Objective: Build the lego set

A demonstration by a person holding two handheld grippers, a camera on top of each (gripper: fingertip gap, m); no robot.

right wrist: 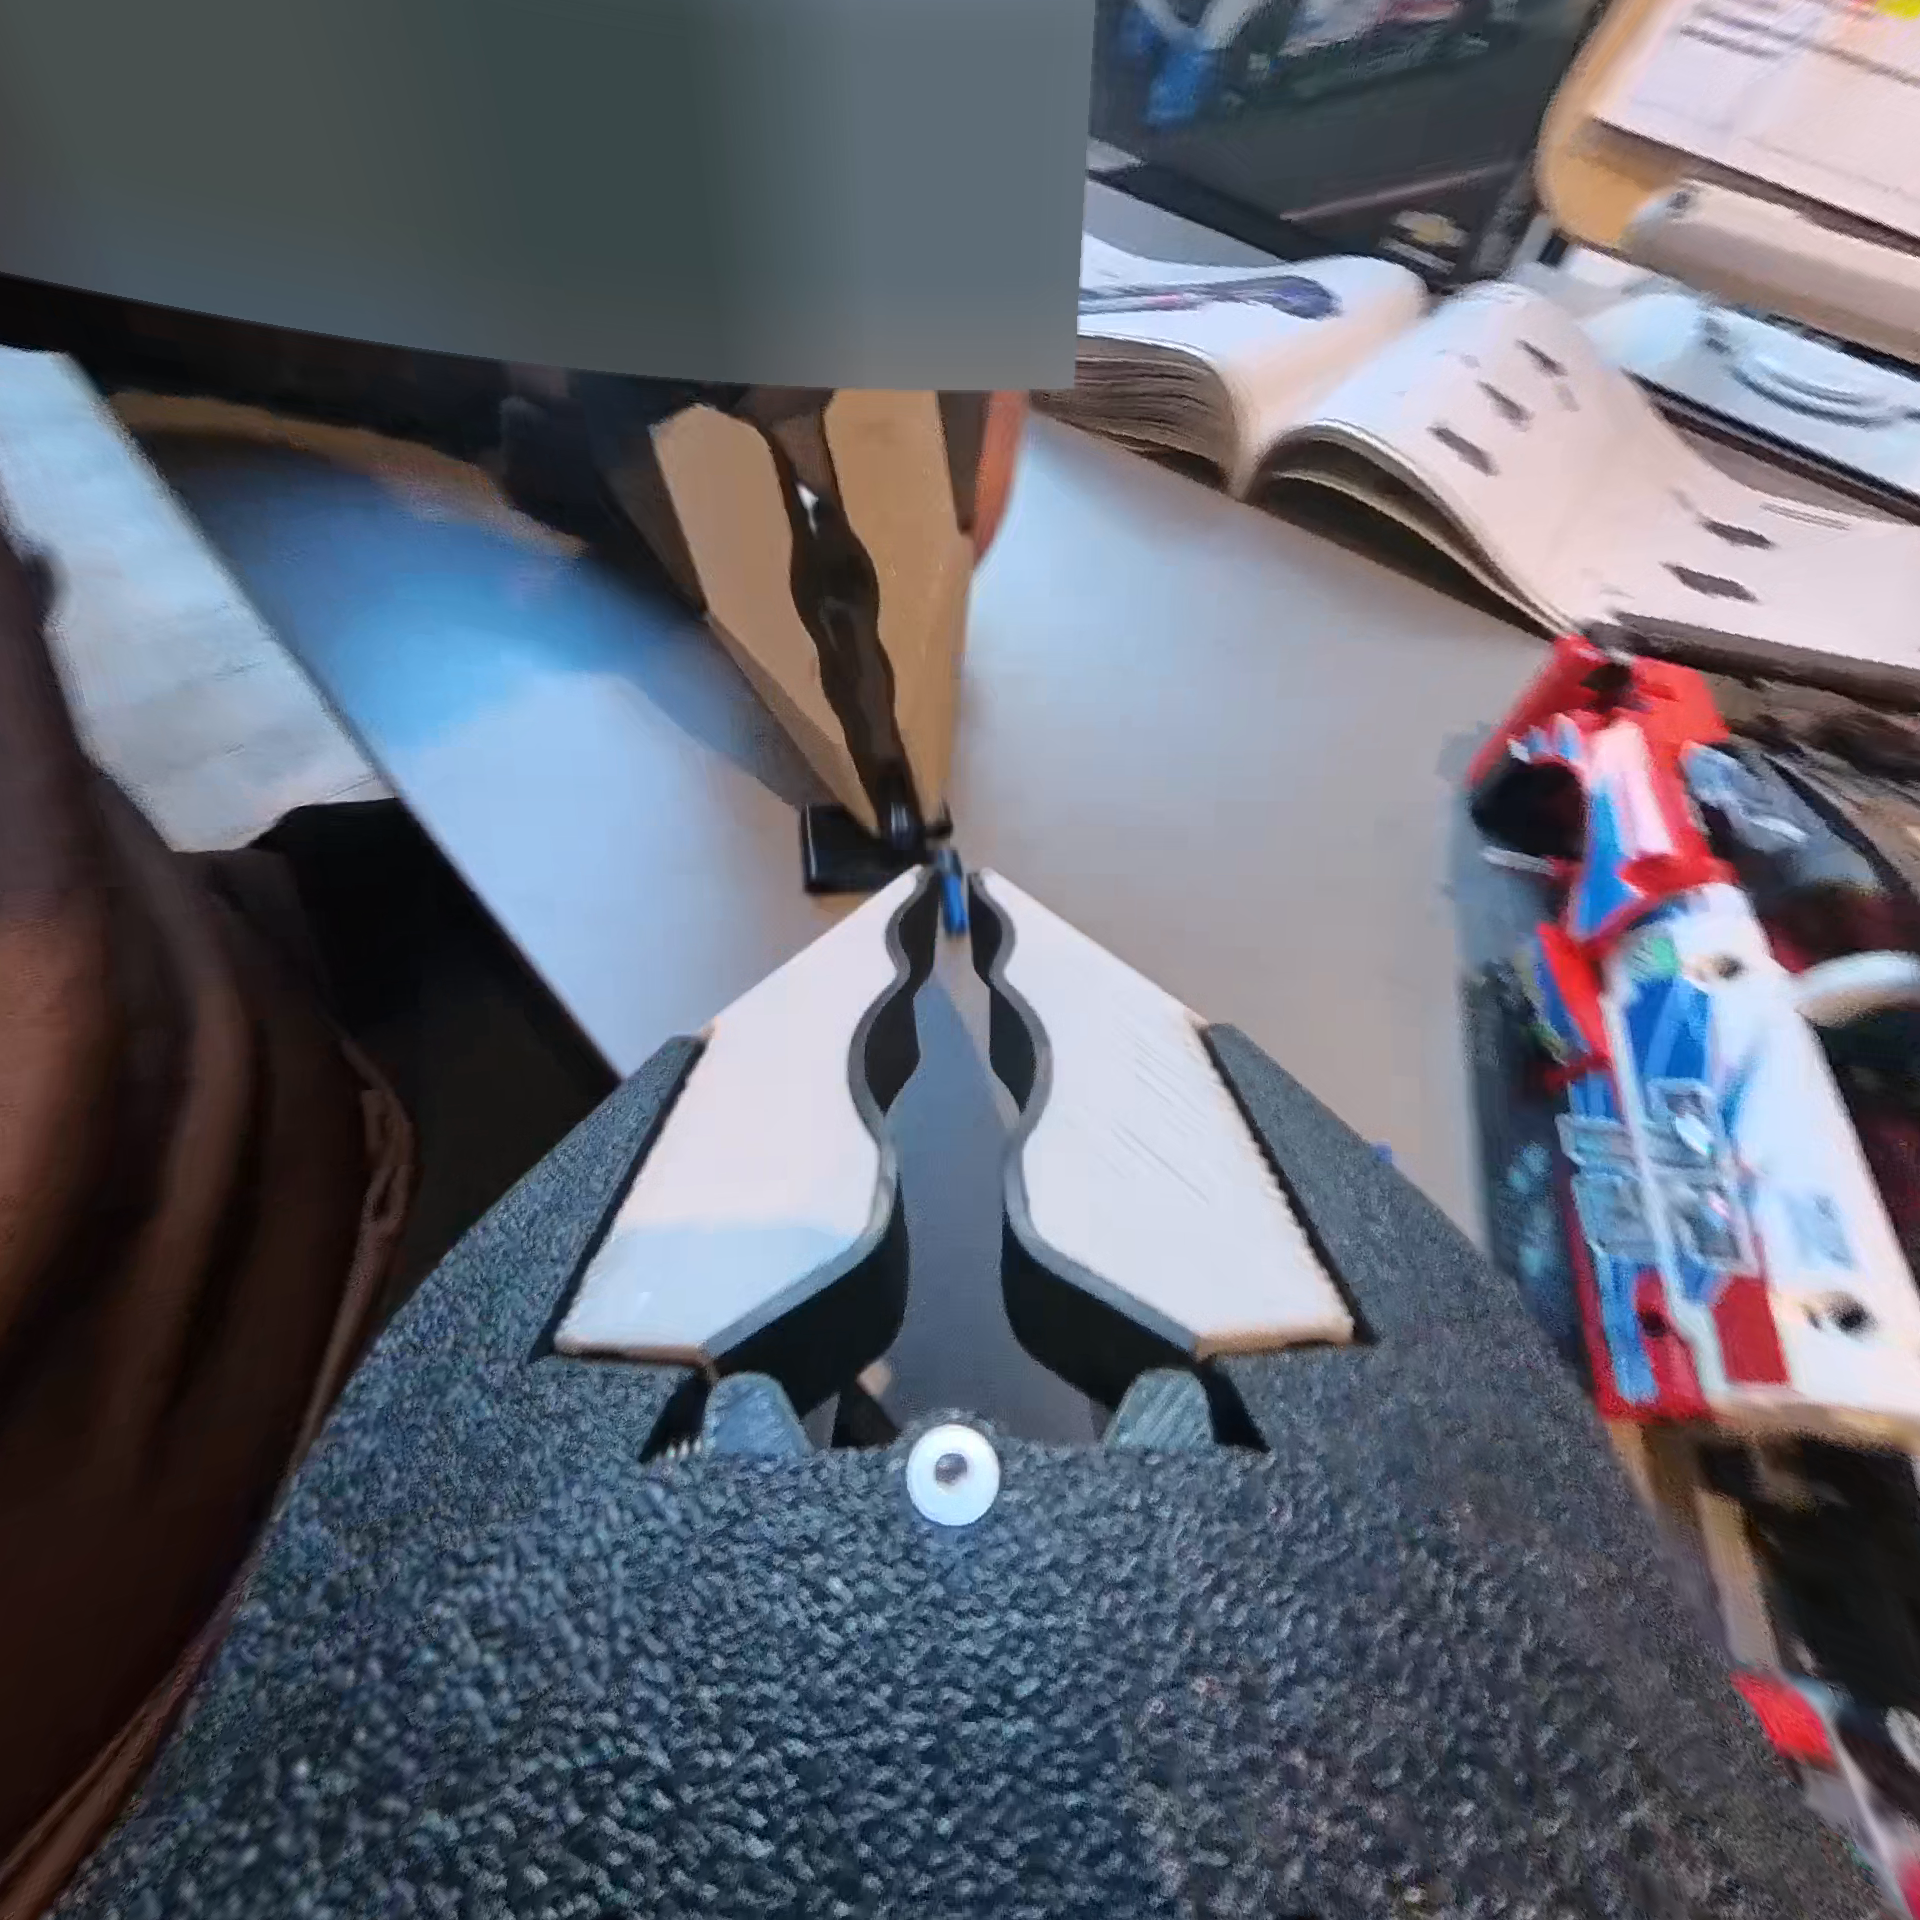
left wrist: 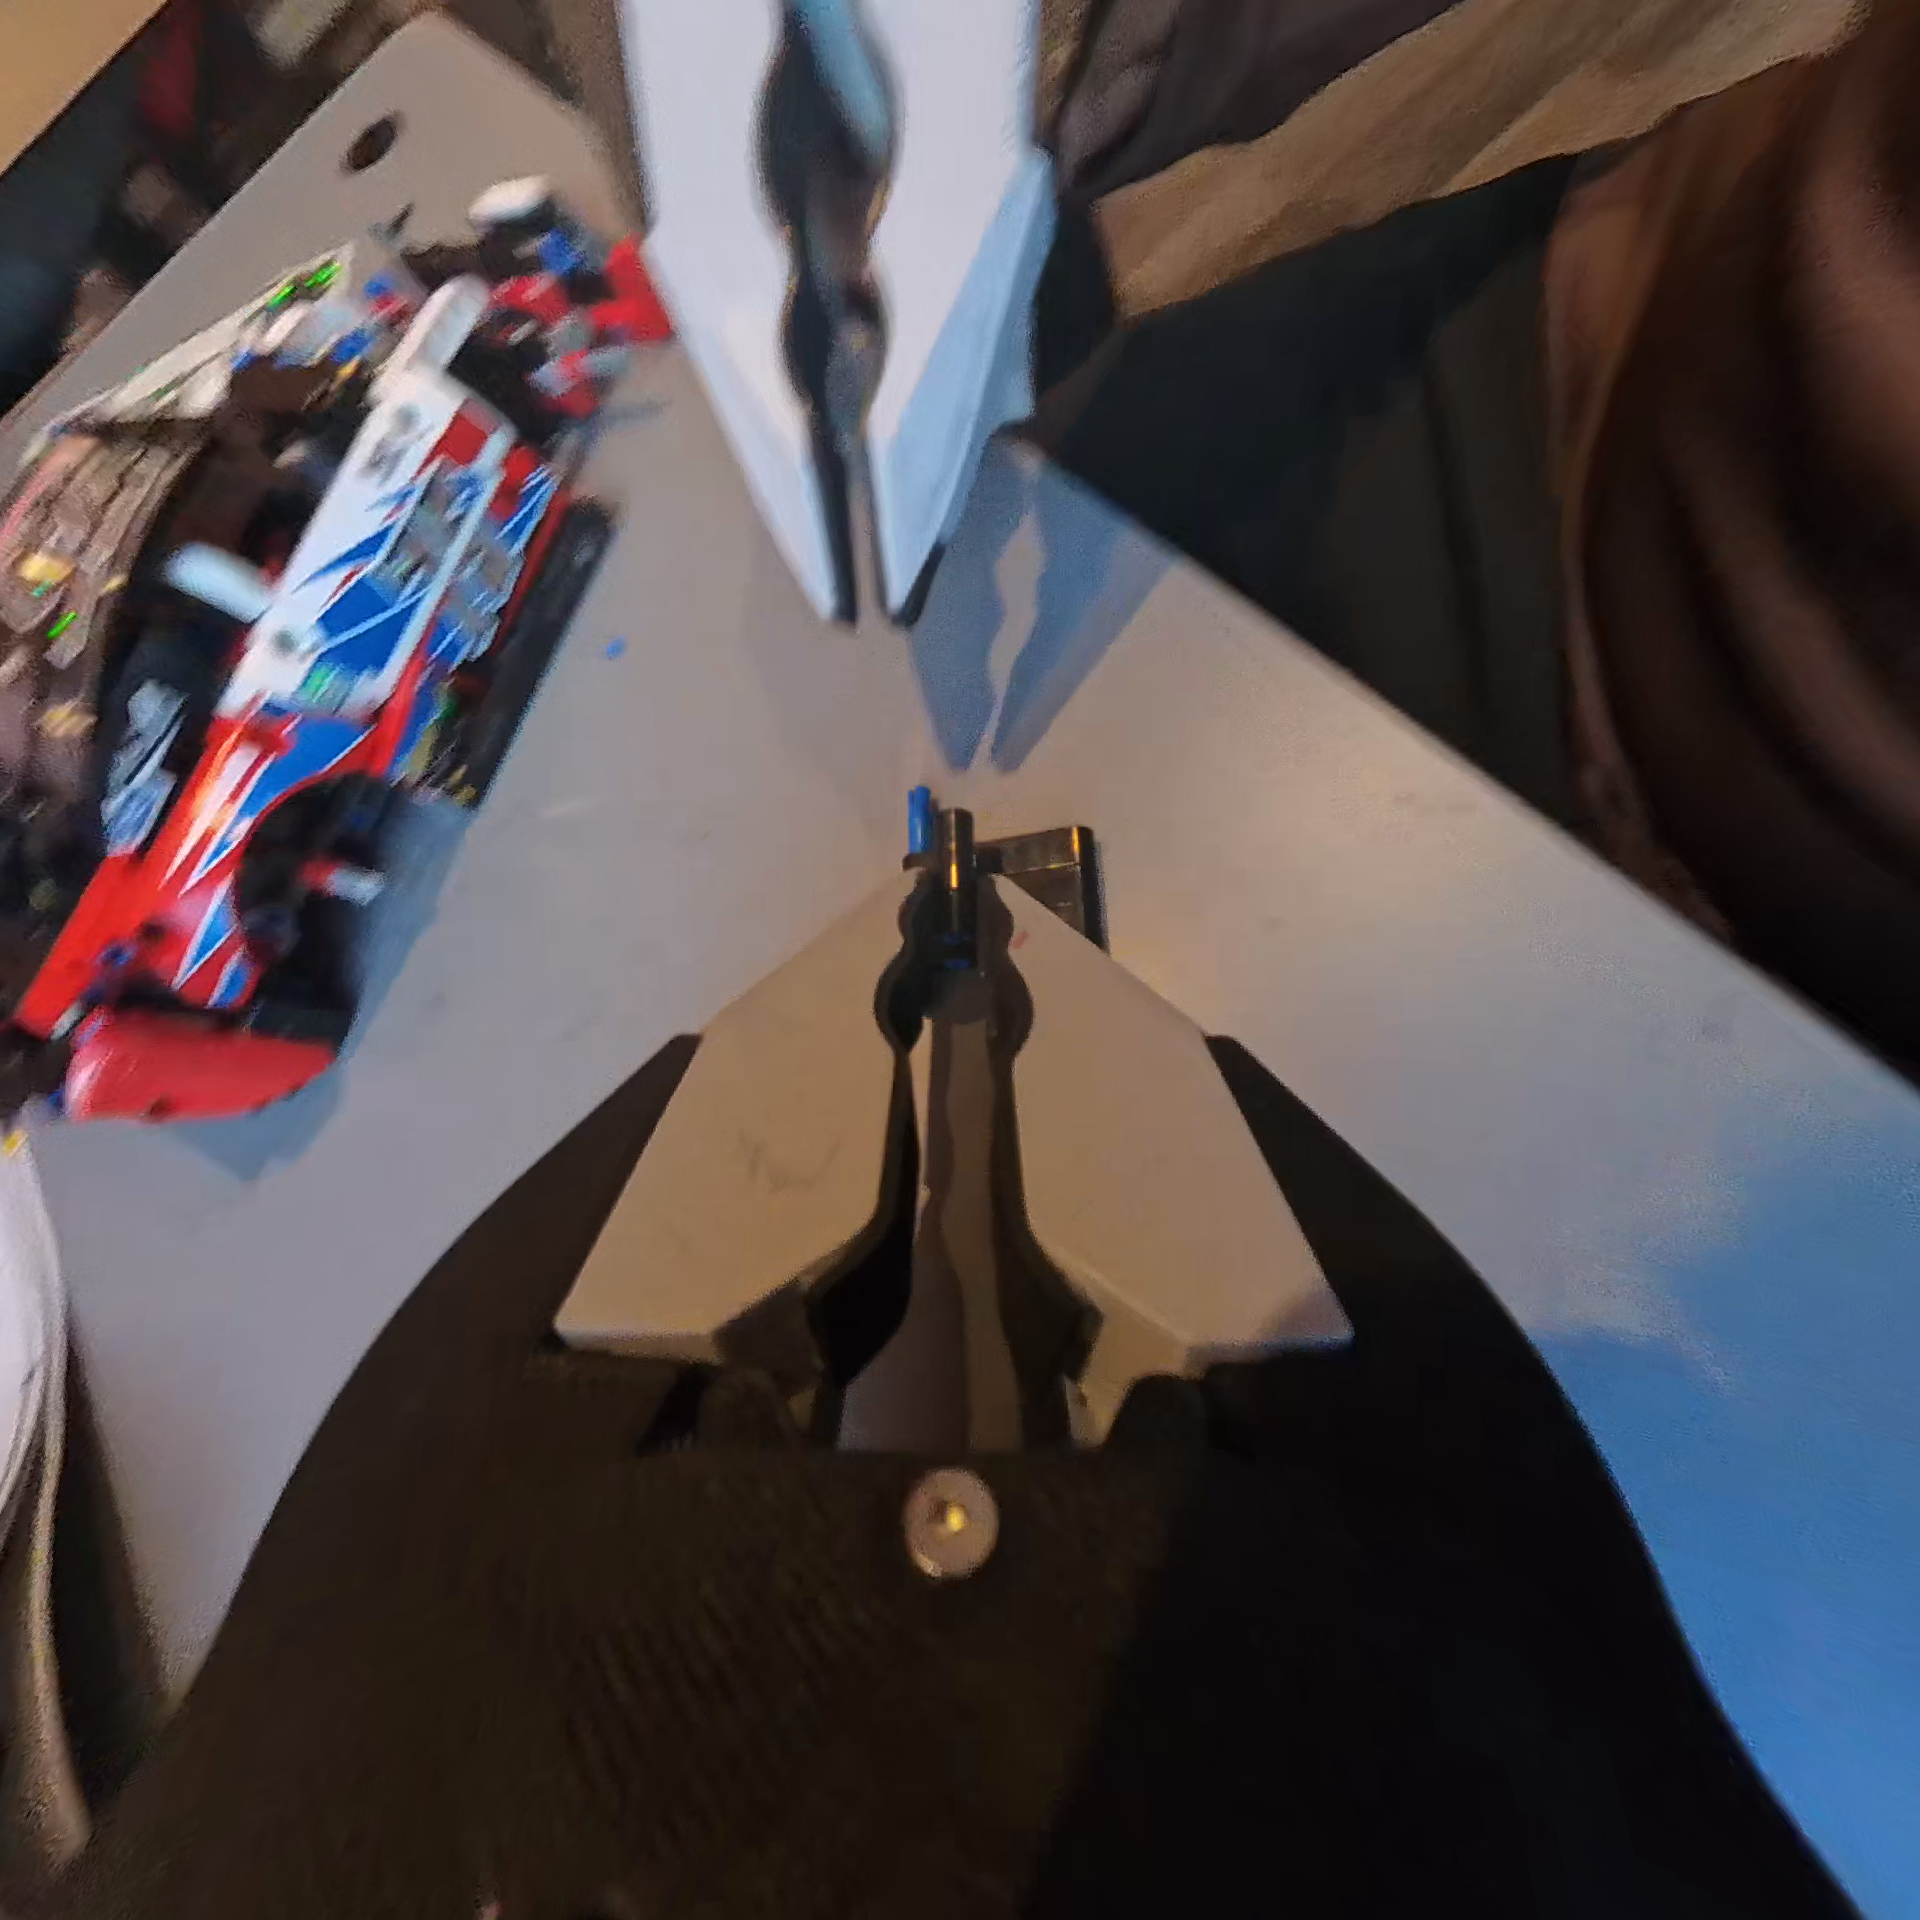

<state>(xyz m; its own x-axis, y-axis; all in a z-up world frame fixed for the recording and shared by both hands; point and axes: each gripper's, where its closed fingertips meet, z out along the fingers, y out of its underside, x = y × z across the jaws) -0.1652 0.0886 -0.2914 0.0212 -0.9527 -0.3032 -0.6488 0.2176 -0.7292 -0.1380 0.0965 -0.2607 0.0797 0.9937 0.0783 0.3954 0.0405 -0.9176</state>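
My left tongs (left wrist: 951, 883) clench a small black piece (left wrist: 954, 854) at centre frame; my right tongs (right wrist: 948, 883) clench a blue peg (right wrist: 950, 902) touching it. The red, white and blue car (left wrist: 343, 644) sits at left, its stickers blurred; the open booklet (right wrist: 1455, 436) lies upper right.

Both tongs (left wrist: 954, 904) (right wrist: 948, 883) have pale wavy-edged fingers on black textured bodies, each with a silver screw.
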